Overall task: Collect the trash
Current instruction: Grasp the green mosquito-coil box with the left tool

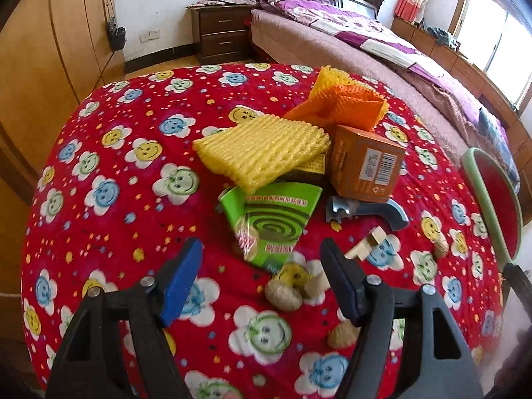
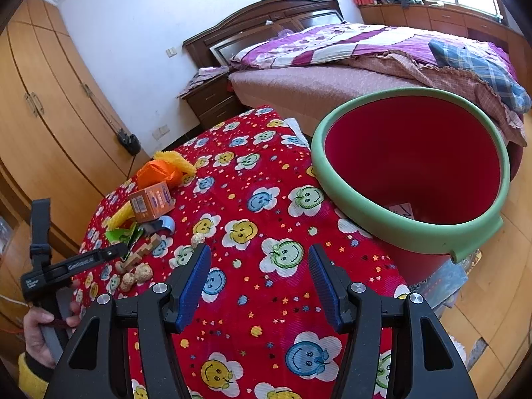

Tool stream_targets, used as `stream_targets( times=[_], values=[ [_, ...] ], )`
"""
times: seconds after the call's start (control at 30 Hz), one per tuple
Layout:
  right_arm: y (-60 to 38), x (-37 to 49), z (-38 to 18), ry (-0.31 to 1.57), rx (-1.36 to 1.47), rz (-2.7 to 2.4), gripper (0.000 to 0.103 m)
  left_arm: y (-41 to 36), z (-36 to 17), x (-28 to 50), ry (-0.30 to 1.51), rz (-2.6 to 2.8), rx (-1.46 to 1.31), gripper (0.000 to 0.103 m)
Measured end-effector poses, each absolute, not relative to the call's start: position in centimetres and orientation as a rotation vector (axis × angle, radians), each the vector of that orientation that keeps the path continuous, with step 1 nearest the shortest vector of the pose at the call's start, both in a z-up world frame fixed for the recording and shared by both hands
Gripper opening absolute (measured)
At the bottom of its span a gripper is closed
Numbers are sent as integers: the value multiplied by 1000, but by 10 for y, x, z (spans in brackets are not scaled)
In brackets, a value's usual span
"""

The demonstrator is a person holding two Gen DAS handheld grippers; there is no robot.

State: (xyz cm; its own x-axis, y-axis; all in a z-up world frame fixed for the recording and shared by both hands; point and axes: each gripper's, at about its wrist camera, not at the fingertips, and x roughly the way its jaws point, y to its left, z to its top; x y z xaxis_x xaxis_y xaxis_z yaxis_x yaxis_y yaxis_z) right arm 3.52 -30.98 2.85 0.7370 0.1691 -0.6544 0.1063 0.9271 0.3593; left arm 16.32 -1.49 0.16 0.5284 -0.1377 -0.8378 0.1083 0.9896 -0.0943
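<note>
left wrist view: a table draped in a red cloth [image 1: 133, 173] printed with smiling flowers stands in a bedroom, with a bed [image 1: 365, 43] under a purple quilt beyond it, a dark nightstand [image 1: 222, 33] at the bed's head, wooden wardrobes [image 1: 50, 50] to the left and a window [image 1: 498, 43] at upper right. the trash lies in a loose heap near the middle of the cloth: a yellow foam net [image 1: 262, 148], ridged, its long axis running from lower left to upper right, partly over a green mosquito-coil packet [image 1: 272, 219]; an orange foam net [image 1: 345, 103] behind; an orange carton [image 1: 365, 166] tilted, its barcode face turned toward the camera; a grey-blue plastic piece [image 1: 369, 214] under the carton; small wooden blocks [image 1: 365, 246] and some walnuts [image 1: 286, 294] nearer the lens. the left gripper [image 1: 262, 282] hangs over the near edge of the heap, its blue pads spread wide and empty; the packet's lower corner and one walnut lie in the gap between them, touching neither pad.

right wrist view: the right gripper [image 2: 259, 286] sits above bare cloth, its pads apart about halfway, holding nothing. a red bin [image 2: 412, 173] with a green rim stands tilted at the table's right edge, mouth toward the camera. the heap lies well to the left.
</note>
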Motion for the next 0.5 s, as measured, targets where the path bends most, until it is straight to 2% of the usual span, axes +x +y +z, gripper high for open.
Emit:
stream_targets(
  times=[0.33,0.43,0.5],
  values=[
    [-308,39,24,762,387,37,62,-20,-8,183,993,-112,-19,73],
    [-307,41,22,770,385,41,62,-23,-9,185,981,-95,3,68],
    [-305,42,21,775,385,44,62,-26,-8,184,970,-107,16,58]
  ],
)
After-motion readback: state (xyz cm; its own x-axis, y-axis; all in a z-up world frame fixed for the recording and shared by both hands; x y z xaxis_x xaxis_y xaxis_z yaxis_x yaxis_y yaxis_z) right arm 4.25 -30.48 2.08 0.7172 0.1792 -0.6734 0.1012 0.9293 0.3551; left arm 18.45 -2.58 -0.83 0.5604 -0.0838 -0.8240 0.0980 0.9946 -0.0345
